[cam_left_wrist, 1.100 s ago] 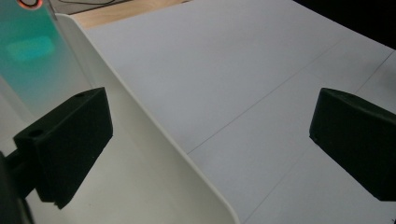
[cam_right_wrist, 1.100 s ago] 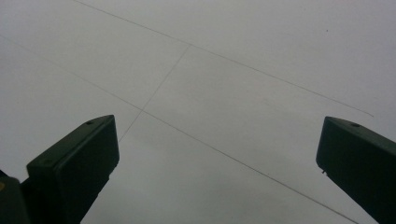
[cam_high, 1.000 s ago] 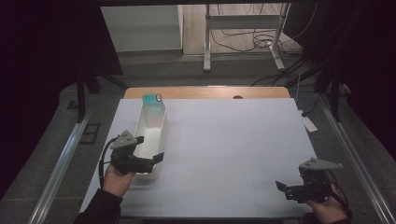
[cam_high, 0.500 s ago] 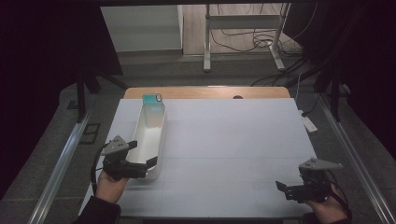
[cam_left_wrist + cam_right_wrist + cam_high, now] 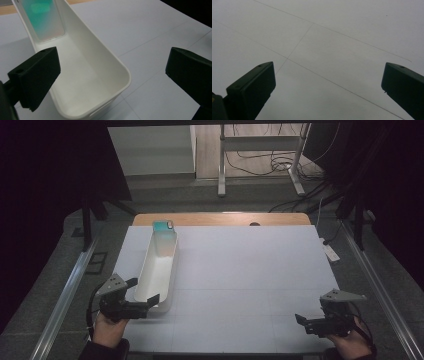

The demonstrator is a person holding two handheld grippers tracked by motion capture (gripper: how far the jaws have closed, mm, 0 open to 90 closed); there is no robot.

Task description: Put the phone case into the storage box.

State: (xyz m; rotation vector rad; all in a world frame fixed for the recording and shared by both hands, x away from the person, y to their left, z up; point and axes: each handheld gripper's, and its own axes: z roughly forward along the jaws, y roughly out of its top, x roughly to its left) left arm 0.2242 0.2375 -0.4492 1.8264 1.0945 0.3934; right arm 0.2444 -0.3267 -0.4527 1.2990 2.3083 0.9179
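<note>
Long white bin on the left part of the desk, long axis running from the near edge away toward the far edge, tilted slightly rightward as it recedes. Open on top, rounded at the near end, nothing loose visible on the pale floor inside. At the far end, a teal-and-pink flat object standing against the end wall, seen in the left gripper view as a glowing greenish panel; exact nature hard to tell.

Just short of the near end, the left claw, held low by the left hand, pointing forward along the bin's length. Spread wide, pinching nothing: one jaw over the bin's left rim, the other out over bare desk to the right, near end wall lying between them but offset toward the left jaw. No contact visible with the rim.

Far off at the near right corner, the right claw in the right hand, also spread and pinching nothing, aimed leftward over plain white desk with faint seam lines.

Judged from the layout: left claw by far the nearer to the bin, and lined up with its long axis rather than across it. Any grasp of the near end wall or a side rim likely needing a small shift or turn first.
</note>
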